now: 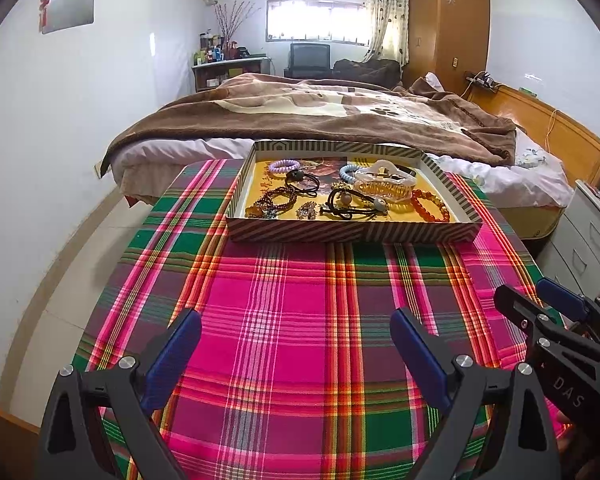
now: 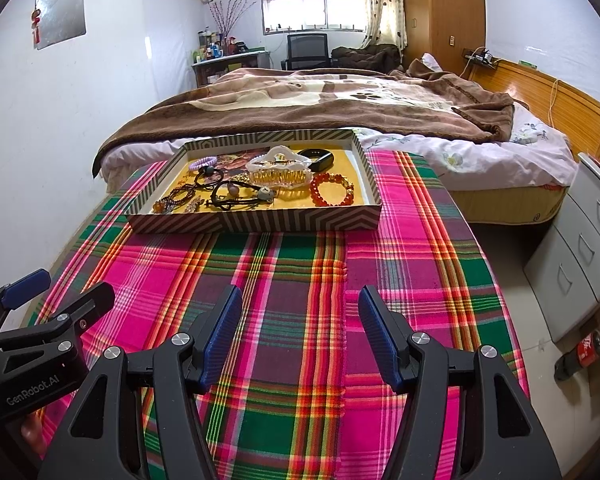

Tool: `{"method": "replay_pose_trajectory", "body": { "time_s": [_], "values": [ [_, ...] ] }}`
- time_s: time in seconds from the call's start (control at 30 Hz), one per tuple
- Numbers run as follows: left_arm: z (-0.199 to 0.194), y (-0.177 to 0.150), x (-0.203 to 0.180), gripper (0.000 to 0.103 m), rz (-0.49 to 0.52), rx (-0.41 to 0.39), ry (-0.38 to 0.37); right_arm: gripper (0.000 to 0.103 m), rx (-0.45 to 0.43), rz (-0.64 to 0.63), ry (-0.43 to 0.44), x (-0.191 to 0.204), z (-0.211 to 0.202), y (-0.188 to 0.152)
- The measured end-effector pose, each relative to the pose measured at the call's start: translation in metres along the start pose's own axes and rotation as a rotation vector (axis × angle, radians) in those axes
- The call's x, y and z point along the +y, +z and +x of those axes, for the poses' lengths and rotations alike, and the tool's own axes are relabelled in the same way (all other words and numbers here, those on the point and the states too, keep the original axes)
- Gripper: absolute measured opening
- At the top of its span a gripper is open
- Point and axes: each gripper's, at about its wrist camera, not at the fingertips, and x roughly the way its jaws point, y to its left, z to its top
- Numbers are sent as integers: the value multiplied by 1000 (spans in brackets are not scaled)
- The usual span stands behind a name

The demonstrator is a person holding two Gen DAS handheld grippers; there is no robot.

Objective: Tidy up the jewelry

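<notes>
A striped shallow tray sits at the far end of the plaid-covered table. It holds several pieces: a clear claw hair clip, a red bead bracelet, a purple coil hair tie, black hair ties and dark bead bracelets. My left gripper is open and empty over the cloth, well short of the tray. My right gripper is open and empty beside it, and shows in the left wrist view.
The plaid cloth covers the table. A bed with a brown blanket lies just beyond the tray. Grey drawers stand to the right, with a cola bottle on the floor. A white wall is on the left.
</notes>
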Motion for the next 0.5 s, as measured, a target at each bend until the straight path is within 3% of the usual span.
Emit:
{"method": "replay_pose_trajectory", "body": {
  "time_s": [0.5],
  "values": [
    [-2,0,4,96,-10,-5,3,61,0,1,0,1,1,-2]
  ]
}}
